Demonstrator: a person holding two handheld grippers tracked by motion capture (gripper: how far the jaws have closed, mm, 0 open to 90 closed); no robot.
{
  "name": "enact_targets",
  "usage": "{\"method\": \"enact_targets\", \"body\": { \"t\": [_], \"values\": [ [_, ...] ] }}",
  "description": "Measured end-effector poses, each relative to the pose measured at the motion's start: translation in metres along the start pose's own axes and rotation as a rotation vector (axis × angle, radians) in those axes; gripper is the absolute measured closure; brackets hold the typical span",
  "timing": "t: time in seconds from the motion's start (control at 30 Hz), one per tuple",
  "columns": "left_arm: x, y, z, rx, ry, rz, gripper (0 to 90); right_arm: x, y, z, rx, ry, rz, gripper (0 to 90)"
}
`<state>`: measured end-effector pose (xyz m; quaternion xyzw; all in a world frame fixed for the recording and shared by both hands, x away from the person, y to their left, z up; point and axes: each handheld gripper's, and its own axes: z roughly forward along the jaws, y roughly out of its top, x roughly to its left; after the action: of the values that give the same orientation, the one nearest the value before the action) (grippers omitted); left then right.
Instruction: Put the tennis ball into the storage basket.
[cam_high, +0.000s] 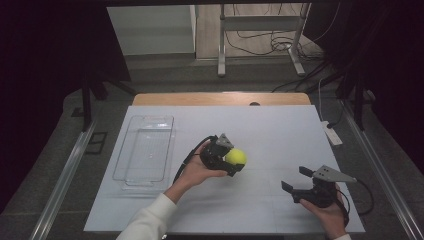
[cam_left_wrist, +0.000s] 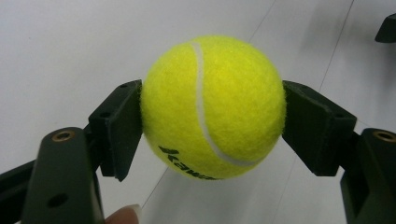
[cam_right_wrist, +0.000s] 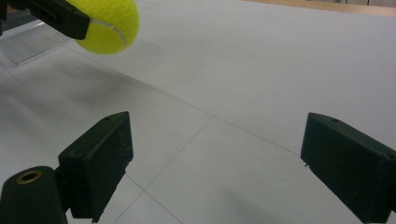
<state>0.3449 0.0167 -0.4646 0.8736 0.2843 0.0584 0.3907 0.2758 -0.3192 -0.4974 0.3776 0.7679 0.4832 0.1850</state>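
A yellow-green tennis ball (cam_high: 236, 157) with a white seam hangs above the white table, clamped between the two black jaws of my left gripper (cam_high: 231, 161). In the left gripper view the ball (cam_left_wrist: 212, 106) sits squarely between both pads (cam_left_wrist: 119, 126), which press on its sides, and my left gripper (cam_left_wrist: 212, 121) is shut on it. My right gripper (cam_high: 296, 178) rests low near the table's front right with its jaws wide apart and nothing between them. In the right gripper view my right gripper (cam_right_wrist: 215, 163) faces bare table, and the ball (cam_right_wrist: 108, 23) hangs at the top left.
A clear plastic tray (cam_high: 146, 149) lies on the left side of the white table sheet (cam_high: 280, 125). The wooden table edge (cam_high: 220, 98) runs along the back. A white power strip (cam_high: 332, 133) lies off the right edge. Metal frame legs and cables stand behind.
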Motion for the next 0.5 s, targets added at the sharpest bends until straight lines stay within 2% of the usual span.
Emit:
{"method": "enact_targets", "body": {
  "t": [0.5],
  "values": [
    [-0.001, -0.003, -0.019, -0.085, 0.012, 0.003, 26.3, 0.001, 0.000, 0.000, 0.001, -0.003, 0.003, 9.4]
  ]
}}
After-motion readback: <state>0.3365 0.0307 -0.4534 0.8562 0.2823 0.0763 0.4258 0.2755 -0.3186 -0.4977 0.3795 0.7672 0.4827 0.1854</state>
